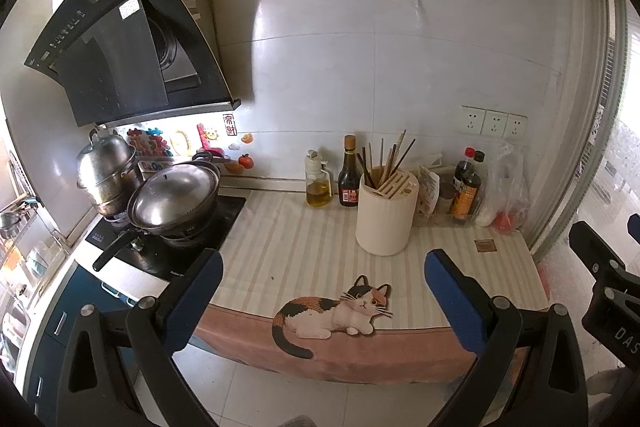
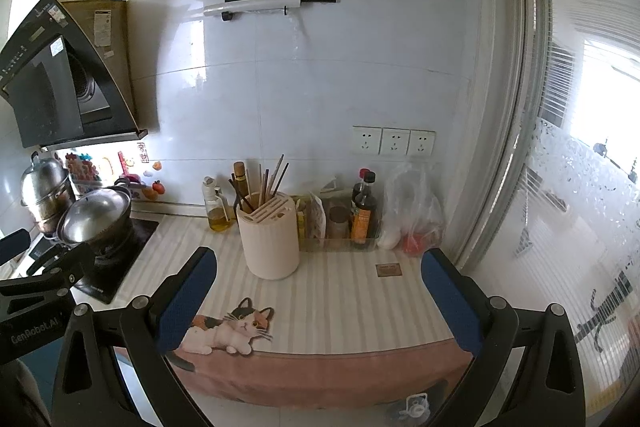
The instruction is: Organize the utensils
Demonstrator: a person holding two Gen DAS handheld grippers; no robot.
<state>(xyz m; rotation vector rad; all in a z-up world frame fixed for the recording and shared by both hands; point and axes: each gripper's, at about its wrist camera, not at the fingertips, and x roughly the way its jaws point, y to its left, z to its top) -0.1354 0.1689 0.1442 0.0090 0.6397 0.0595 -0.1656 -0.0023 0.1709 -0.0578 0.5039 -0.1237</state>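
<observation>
A small kitchen, white tiled wall, and a worktop covered by a striped cloth with a cat printed on its hanging edge. Towards the back stands the cream utensil holder, upright, with a bunch of chopsticks poking out of its rear compartment at loose angles; the knife slots in front look empty. An oil bottle and a dark sauce bottle stand just to its left, more bottles and a plastic bag to its right.

Both tools hang short of the worktop's front edge. The left gripper has its jaws wide apart with nothing between them, and so does the right gripper.

I would guess the holder is the target, and the risks sit around it. It is tall, and a push high on its side could tip it and spill the chopsticks. A wide approach could also knock the glass bottles beside it. The cloth may slide if dragged.
</observation>
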